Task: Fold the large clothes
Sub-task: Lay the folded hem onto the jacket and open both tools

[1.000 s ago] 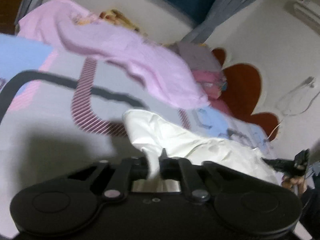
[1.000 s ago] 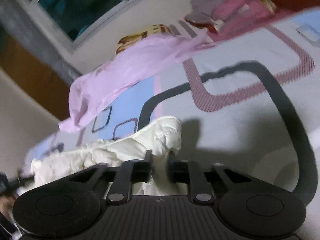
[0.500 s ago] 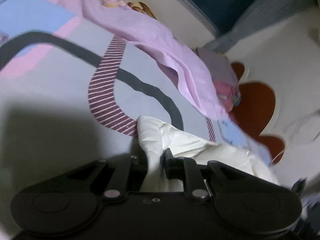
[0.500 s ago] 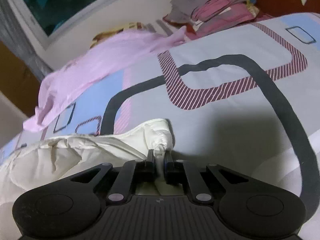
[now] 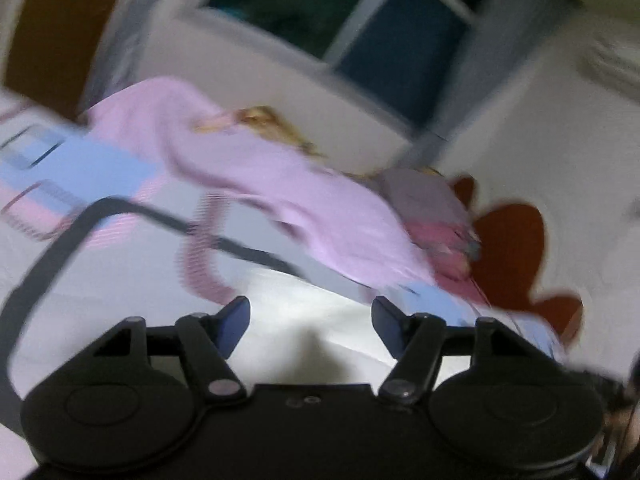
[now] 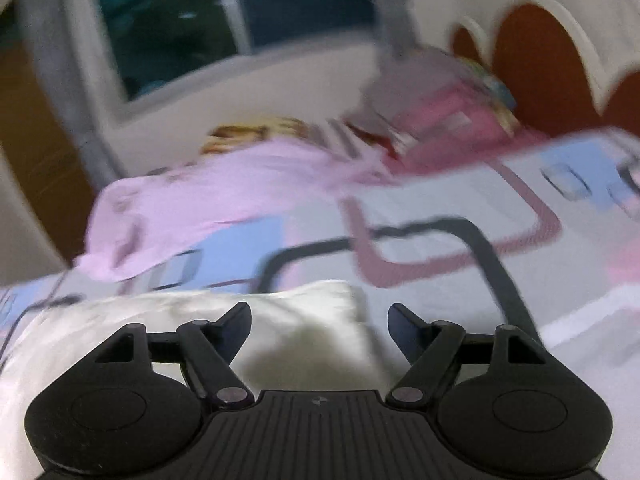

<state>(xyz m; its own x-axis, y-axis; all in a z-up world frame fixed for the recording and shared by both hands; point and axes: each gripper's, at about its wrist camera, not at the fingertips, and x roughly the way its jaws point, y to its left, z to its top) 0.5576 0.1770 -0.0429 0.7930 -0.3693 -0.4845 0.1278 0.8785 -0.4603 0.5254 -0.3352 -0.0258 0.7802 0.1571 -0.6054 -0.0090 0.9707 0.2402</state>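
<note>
Left wrist: motion-blurred | cream garment (image 5: 320, 320) mostly hidden behind hand-held gripper (image 5: 311, 322)

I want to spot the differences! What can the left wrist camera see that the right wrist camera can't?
Only the left wrist view shows a blurry white box high on the wall and the left tool, its jaws opening with nothing pinched. Only the right wrist view shows the right tool, jaws also opening, clear of the cloth. Both show the cream garment, the pink garment, the folded pile, the patterned bedsheet and the window.
</note>
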